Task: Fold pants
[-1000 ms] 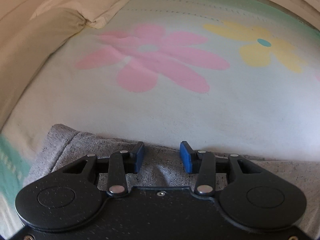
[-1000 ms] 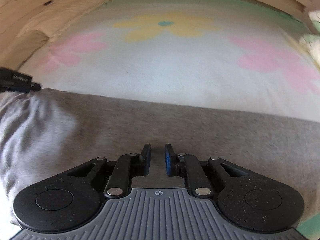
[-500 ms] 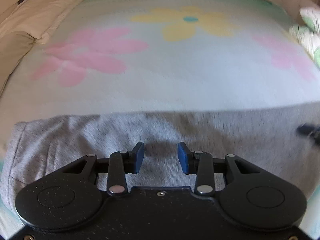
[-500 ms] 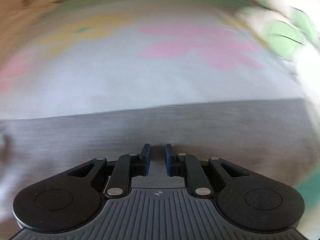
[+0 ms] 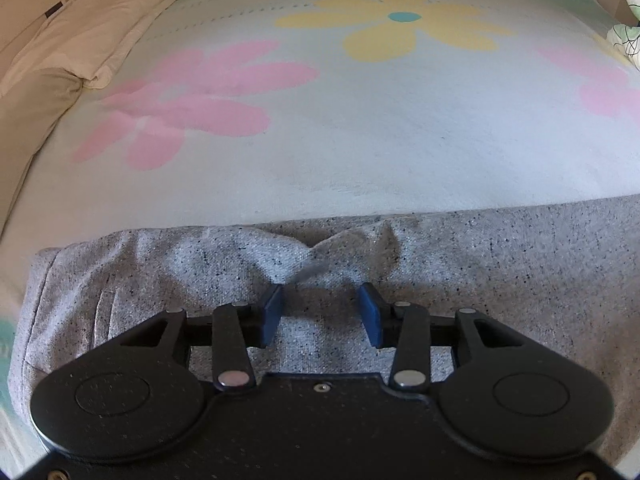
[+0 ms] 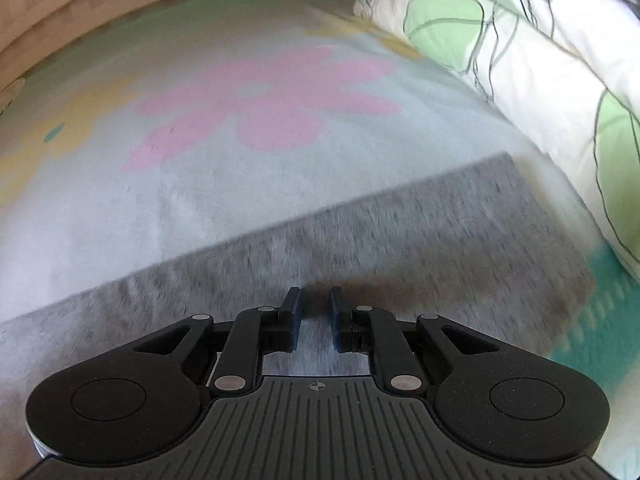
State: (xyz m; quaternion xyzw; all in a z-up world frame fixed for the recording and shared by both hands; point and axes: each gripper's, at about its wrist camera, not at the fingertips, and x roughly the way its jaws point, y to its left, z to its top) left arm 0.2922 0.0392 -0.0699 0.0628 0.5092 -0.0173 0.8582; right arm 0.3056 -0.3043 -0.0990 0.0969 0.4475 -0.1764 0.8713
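Grey speckled pants (image 5: 500,264) lie flat across the near part of a bed with a flowered cover. In the left wrist view my left gripper (image 5: 320,308) is open just above the pants, near their left end, with a small raised wrinkle (image 5: 320,252) right in front of its blue fingertips. In the right wrist view the pants (image 6: 440,224) run as a grey band to their right end. My right gripper (image 6: 316,308) hovers over them with a narrow gap between its fingers and nothing held.
The pale cover (image 5: 360,140) with pink and yellow flowers stretches beyond the pants. Beige pillows (image 5: 72,40) lie at the far left. A white pillow with green leaves (image 6: 540,60) sits close to the pants' right end. A wooden bed frame (image 6: 80,12) borders the far side.
Both grippers have moved over the pants: the left has swung right from the pants' left end, the right has swept right to the pants' right end. A wrinkle has formed before the left fingers.
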